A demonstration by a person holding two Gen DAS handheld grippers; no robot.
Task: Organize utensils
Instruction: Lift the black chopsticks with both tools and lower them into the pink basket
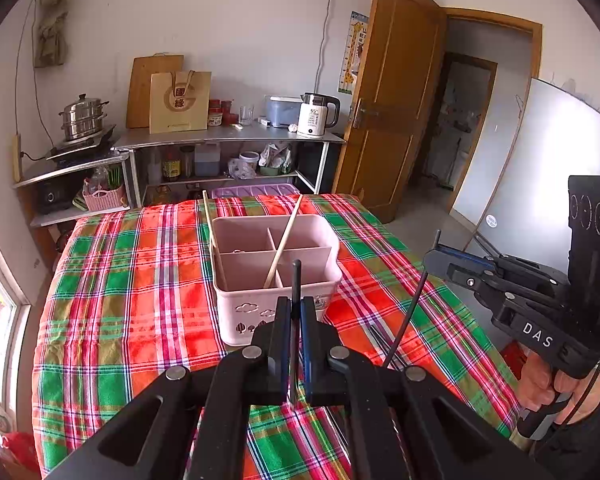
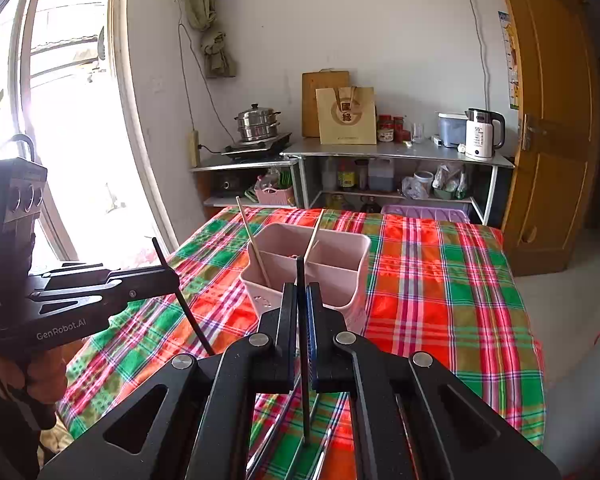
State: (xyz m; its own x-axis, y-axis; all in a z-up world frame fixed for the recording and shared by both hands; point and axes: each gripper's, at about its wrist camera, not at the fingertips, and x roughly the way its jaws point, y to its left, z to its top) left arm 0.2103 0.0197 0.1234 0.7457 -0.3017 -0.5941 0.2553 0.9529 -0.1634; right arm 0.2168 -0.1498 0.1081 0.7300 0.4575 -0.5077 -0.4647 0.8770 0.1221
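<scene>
Chopsticks held in both tongs above the plaid worktop, near the pink organizer.

Pink organizer sits mid-worktop, two pale wooden chopsticks leaning in its compartments. Left tongs, just in front of it, clench a black chopstick upright. Right tongs, beside it, clench another black chopstick.

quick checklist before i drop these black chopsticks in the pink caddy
1. Left gripper shut on left black chopstick: ok.
2. Right gripper shut on right black chopstick: ok.
3. Pink caddy upright on plaid tablecloth: ok.
4. Free compartment space beside wooden chopsticks: ok.
5. Chopstick tips over caddy opening: not ok, both short of it.
6. Lower chopstick ends clear of cloth: cannot tell.
</scene>
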